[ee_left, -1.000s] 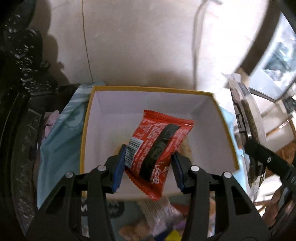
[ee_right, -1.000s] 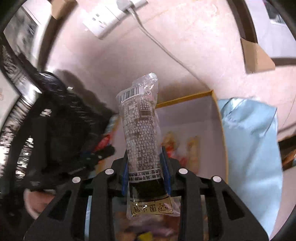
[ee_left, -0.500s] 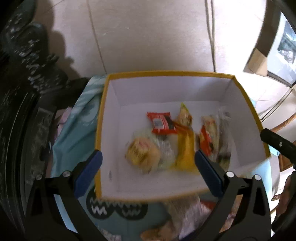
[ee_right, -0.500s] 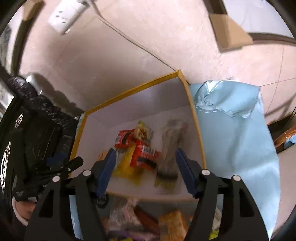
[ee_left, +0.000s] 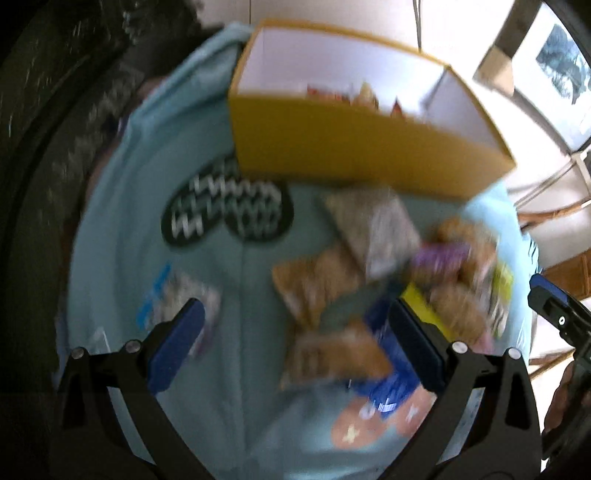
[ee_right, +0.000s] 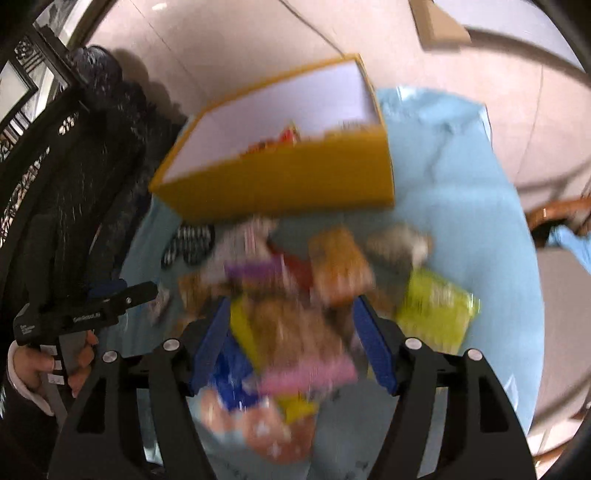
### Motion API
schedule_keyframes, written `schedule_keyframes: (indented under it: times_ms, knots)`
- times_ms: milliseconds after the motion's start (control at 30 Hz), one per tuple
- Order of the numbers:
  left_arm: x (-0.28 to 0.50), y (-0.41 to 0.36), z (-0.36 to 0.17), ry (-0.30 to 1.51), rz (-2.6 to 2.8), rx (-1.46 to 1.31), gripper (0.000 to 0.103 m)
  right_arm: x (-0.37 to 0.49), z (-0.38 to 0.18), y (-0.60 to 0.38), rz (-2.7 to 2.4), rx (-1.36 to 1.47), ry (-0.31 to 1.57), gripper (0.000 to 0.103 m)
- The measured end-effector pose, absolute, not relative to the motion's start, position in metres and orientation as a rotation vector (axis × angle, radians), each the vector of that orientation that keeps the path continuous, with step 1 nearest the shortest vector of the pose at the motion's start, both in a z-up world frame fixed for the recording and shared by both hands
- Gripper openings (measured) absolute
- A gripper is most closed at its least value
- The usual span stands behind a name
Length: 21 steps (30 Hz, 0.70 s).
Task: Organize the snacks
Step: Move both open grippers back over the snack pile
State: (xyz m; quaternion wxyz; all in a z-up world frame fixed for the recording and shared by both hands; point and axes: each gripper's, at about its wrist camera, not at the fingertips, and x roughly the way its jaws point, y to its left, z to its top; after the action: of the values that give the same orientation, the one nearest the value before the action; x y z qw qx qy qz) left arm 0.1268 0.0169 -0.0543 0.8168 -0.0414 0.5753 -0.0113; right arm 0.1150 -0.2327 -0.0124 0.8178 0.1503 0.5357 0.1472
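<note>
A yellow box [ee_left: 354,147] with white inner walls stands at the far end of a light blue cloth [ee_left: 147,221], with several snack packets inside. A blurred pile of loose snack packets [ee_left: 388,236] lies on the cloth in front of it. My left gripper [ee_left: 295,332] hangs open and wide above a brown packet [ee_left: 332,354] and a blue packet [ee_left: 388,391], gripping nothing. My right gripper [ee_right: 291,336] is open over the pile, above a brown-and-yellow packet [ee_right: 288,332] and a pink one [ee_right: 306,373]; its pads press on nothing. The box [ee_right: 288,177] lies beyond it.
Dark carved furniture [ee_right: 55,147] borders the cloth on the left. A hand [ee_right: 29,365] holds the left gripper's handle at the lower left. A yellow-green packet [ee_right: 436,310] lies at the right of the pile. Pale floor tiles, a cable [ee_right: 310,26] and a wicker chair [ee_right: 561,210] lie beyond.
Both grippers let go of their packets, the red one and the long clear one, into the box and opened. Both then drew back from the box to above the loose pile.
</note>
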Motion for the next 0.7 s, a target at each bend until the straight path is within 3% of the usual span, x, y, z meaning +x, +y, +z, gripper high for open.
schedule_keyframes:
  times_ms: [400, 467, 533, 567, 700]
  knots:
    - [0.112, -0.015, -0.106, 1.340, -0.053, -0.071, 0.099, 0.068, -0.019, -0.240, 0.290, 0.336, 1.171, 0.069]
    - [0.115, -0.016, -0.124, 1.389, -0.054, -0.093, 0.083, 0.064, -0.019, -0.243, 0.282, 0.336, 1.172, 0.069]
    - [0.114, -0.011, -0.124, 1.360, -0.040, -0.142, 0.075, 0.062, -0.018, -0.245, 0.278, 0.337, 1.173, 0.069]
    - [0.113, -0.007, -0.123, 1.361, -0.047, -0.166, 0.061, 0.061, -0.017, -0.247, 0.279, 0.336, 1.169, 0.069]
    - [0.110, 0.006, -0.117, 1.365, -0.056, -0.202, 0.054, 0.063, -0.018, -0.245, 0.290, 0.330, 1.169, 0.069]
